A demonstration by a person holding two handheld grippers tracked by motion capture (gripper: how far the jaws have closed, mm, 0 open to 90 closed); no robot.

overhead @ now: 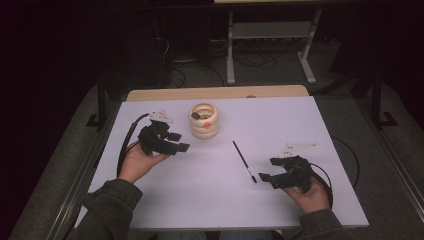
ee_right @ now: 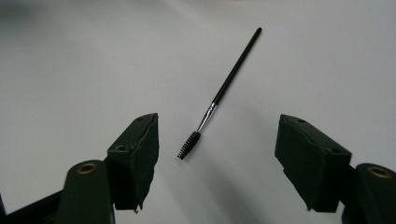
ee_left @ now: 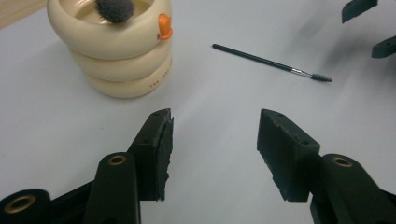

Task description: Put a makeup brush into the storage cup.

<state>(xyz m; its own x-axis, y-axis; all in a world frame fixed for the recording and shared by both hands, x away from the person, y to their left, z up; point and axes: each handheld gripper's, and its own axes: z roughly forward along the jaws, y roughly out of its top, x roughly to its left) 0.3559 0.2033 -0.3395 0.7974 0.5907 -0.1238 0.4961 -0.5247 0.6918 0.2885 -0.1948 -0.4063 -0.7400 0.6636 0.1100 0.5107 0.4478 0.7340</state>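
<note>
Right now both tongs hang over a pale surface (overhead: 210,200) with nothing between their jaws. The left tongs (overhead: 176,141) sit at the left side of the surface, held in the person's left hand (overhead: 137,162), their tips pointing right toward a cream holder (overhead: 204,121) built of three stacked rings. In the left gripper view the left tongs (ee_left: 214,140) stand well apart, bare surface showing in the gap, and the pads touch nothing. The cream holder (ee_left: 114,44) lies just beyond them, up and to the left in that view, with a small orange tab (ee_left: 164,25) on the rim of its top ring and a grey fluffy brush head (ee_left: 115,9) resting inside the top. A thin black spoolie brush (overhead: 244,161) lies flat on the surface between the two hands, well apart from the holder; its bare handle end points to the far side and its bristle tip to the near side, close to the right tongs (overhead: 270,178). Those are held in the right hand (overhead: 312,195) at the near right of the surface, pointing left. In the right gripper view the right tongs (ee_right: 217,154) are spread wide, and the spoolie brush (ee_right: 219,95) lies on the surface ahead of them, its bristle tip reaching nearly between the two pads but touching neither. In the left gripper view the same spoolie brush (ee_left: 266,61) lies to the far right of the holder, with the jaw tips of the other tongs in the top right corner.
</note>
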